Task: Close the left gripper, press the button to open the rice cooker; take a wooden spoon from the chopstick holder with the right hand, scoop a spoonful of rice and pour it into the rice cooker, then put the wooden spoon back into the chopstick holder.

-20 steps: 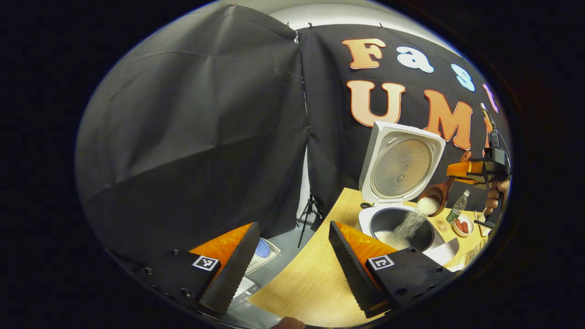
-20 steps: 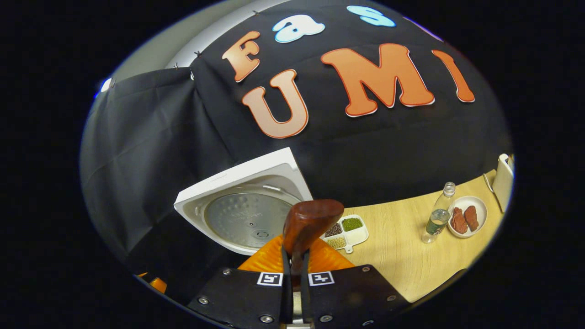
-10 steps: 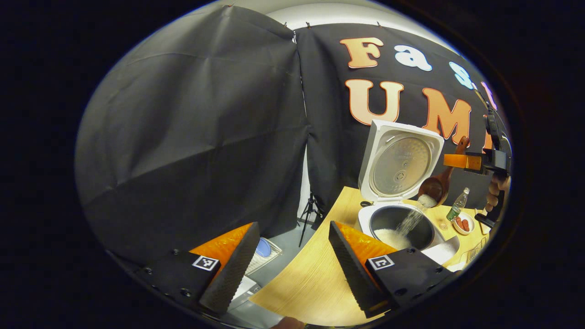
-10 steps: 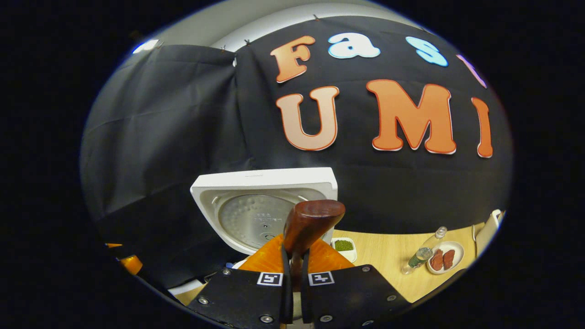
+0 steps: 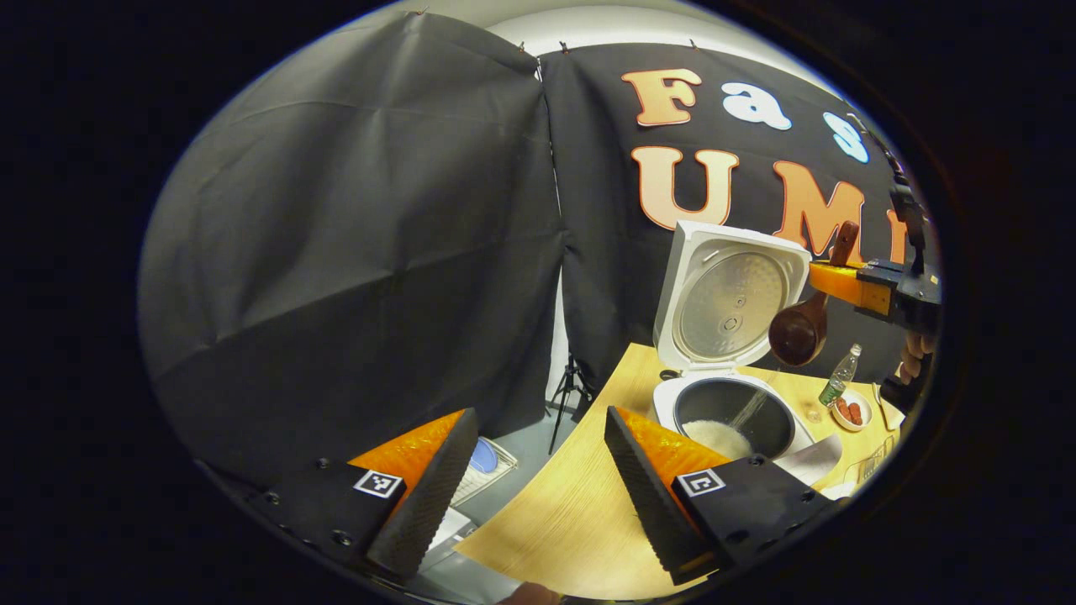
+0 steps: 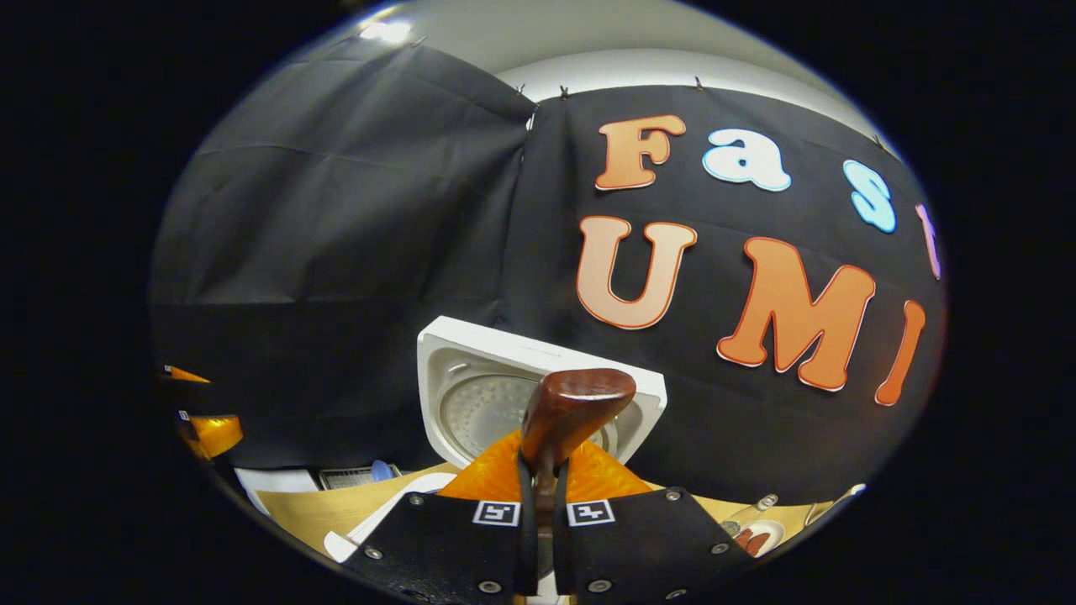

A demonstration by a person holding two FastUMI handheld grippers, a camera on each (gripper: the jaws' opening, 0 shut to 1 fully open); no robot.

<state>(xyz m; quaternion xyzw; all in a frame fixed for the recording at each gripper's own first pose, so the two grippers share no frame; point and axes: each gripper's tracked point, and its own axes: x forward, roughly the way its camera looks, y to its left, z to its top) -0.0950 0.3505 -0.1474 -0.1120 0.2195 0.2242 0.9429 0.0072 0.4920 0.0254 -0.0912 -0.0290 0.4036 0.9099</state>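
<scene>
Holding wooden spoon by handle in right gripper, jaws clamped; bowl tipping over open rice cooker. Judging spoon light, stiff, smooth; gripping mid-handle. Left gripper idling, jaws wide.

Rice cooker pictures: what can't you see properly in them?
- Rice cooker button: left gripper view, hidden by the left gripper's finger.
- Wooden spoon bowl: right gripper view, hidden below the right gripper.
- Plate food: left gripper view, too small.
- Bottle: right gripper view, cut off at the edge.
</scene>
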